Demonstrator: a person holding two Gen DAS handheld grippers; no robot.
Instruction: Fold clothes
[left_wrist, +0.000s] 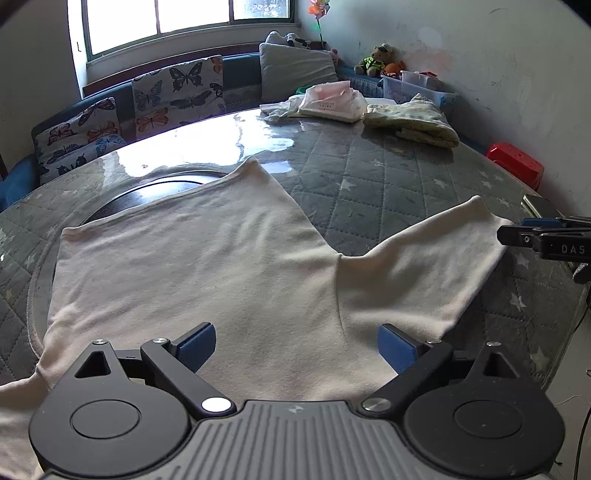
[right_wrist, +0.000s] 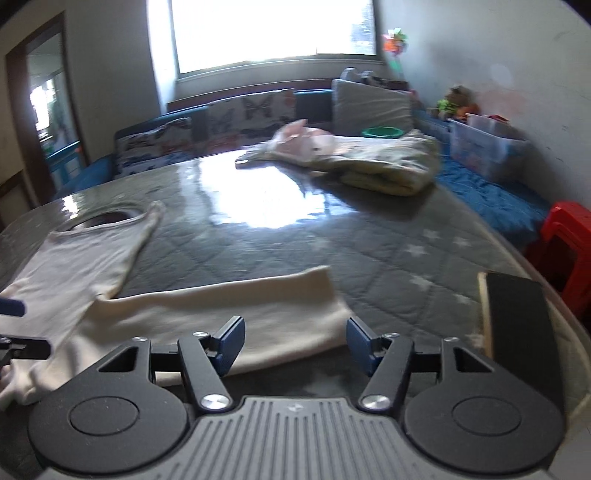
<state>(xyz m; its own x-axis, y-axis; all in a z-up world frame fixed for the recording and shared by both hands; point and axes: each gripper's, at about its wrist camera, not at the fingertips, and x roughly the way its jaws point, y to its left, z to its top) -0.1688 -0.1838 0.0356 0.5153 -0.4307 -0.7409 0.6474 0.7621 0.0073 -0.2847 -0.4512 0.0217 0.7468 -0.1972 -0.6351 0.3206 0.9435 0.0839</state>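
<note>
A soft cream knit garment (left_wrist: 207, 266) lies flat on the grey quilted star-patterned table cover (left_wrist: 369, 177); left gripper (left_wrist: 295, 345) gapes wide above it, right gripper (right_wrist: 295, 343) half-spread, both empty.

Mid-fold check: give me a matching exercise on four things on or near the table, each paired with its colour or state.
Things:
1. white shirt
2. stool
3. yellowish folded cloth
4. left gripper

Descriptions:
a. red, beside the table
b. open, over the fabric
c. spread flat, one sleeve out
d. lying at the far edge

Pairs: 1-c, 2-a, 3-d, 4-b
</note>
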